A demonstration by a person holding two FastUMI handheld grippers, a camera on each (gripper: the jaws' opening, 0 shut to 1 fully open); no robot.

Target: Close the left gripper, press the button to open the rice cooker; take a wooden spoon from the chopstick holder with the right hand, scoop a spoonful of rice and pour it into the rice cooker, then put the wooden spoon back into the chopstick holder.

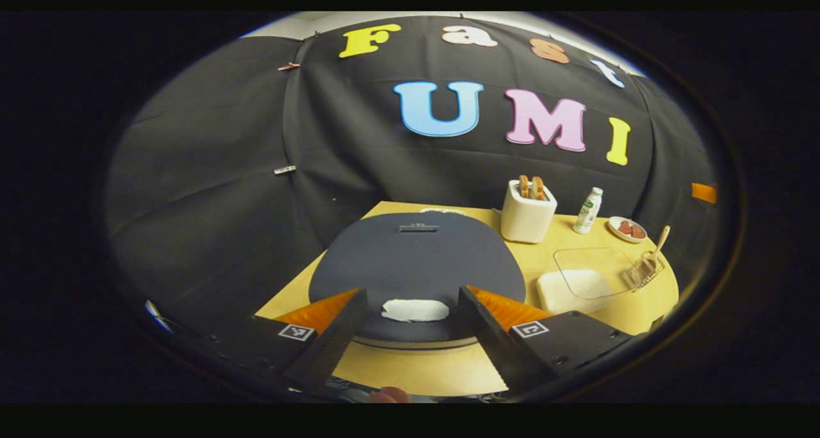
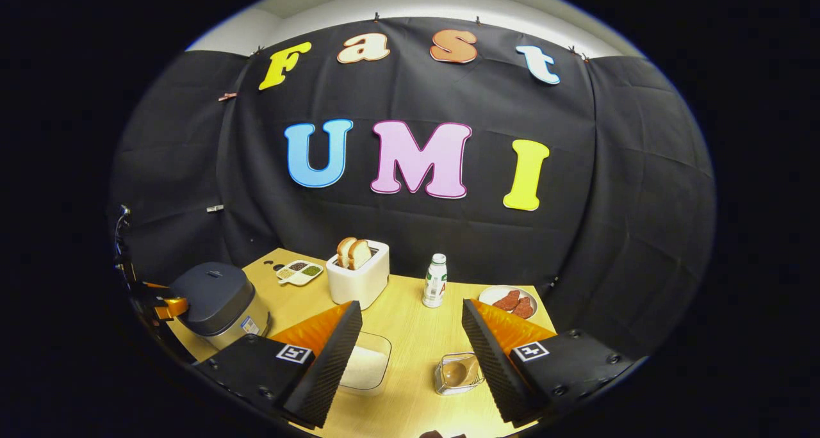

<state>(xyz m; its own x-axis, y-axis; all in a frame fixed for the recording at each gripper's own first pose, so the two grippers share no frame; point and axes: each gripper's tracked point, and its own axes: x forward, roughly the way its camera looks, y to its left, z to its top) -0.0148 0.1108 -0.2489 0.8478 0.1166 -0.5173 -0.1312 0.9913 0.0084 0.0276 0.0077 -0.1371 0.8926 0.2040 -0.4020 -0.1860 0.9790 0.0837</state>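
My left gripper (image 1: 413, 319): two wedge-shaped fingers with ribbed inner faces, each backed by an orange ribbed panel. Behind each finger sits a flat black plate with dark screws and a square black-and-white marker tag at its near corner.

My right gripper (image 2: 410, 355): same build, ribbed fingers, orange panels just outside them, black screw-studded plates behind, one square marker tag per side.

In the right gripper view, my left gripper shows orange parts on a black body.

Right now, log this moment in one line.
left gripper open over rice cooker | lid shut | right gripper open | wooden spoon in chopstick holder
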